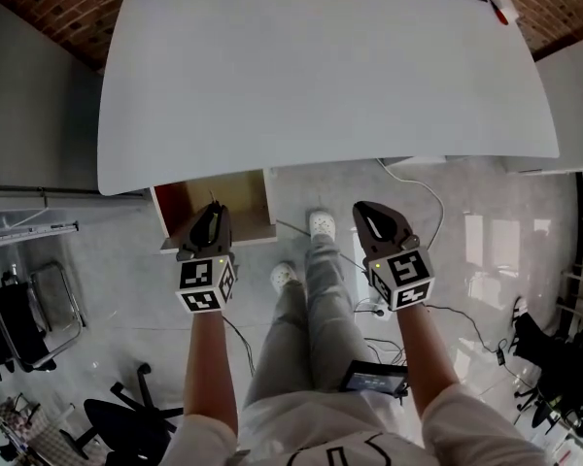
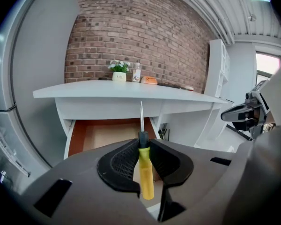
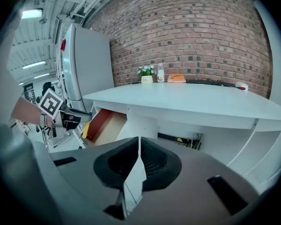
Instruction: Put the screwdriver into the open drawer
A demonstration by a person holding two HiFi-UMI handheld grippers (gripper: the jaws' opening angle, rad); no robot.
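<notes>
A screwdriver [image 2: 145,172] with a yellow handle and black collar stands between my left gripper's jaws, its thin metal shaft pointing up and forward. My left gripper [image 2: 143,146] is shut on it, just in front of the open drawer [image 2: 107,136]. The drawer has a brown wooden inside and hangs under the left part of the white table [image 1: 321,66]. In the head view my left gripper [image 1: 214,210] hovers over the drawer [image 1: 243,197] at its front edge. To its right, apart from the drawer, my right gripper [image 1: 362,208] is shut with nothing between its jaws [image 3: 138,146].
A small flower pot [image 2: 119,76], a bottle [image 2: 137,72] and an orange object [image 2: 149,80] stand at the table's far edge by the brick wall. A grey refrigerator [image 3: 86,69] stands left of the table. Cables [image 1: 423,197] lie on the floor; the person's shoes [image 1: 321,224] are below.
</notes>
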